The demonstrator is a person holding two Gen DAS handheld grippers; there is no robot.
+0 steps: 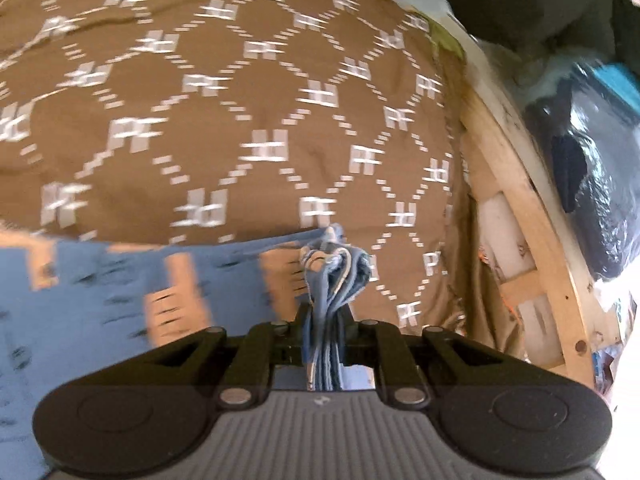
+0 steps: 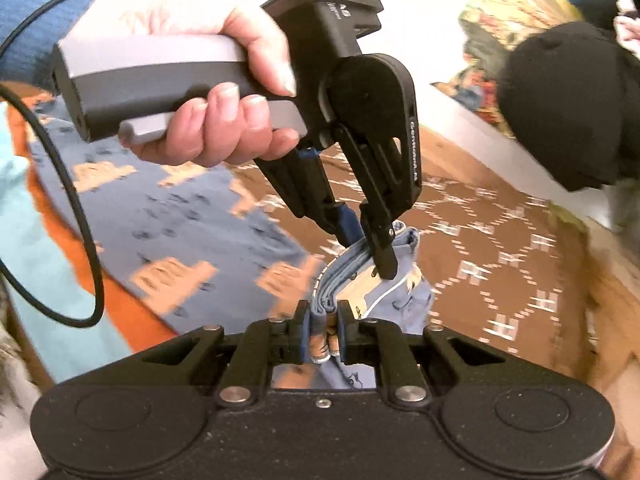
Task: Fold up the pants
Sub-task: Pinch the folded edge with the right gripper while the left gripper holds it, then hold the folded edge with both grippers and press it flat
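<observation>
A person's hand wraps the grey handle of the left gripper, angled downward, pinching the bunched edge of the blue patterned fabric pants. Just beneath it, the right gripper clamps the same bunch over the brown diamond-patterned bedspread.

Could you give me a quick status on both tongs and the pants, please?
Left tongs shut on pants, right tongs shut on same bunched edge. Pants lifted over brown bedspread. Nothing in the way.
</observation>
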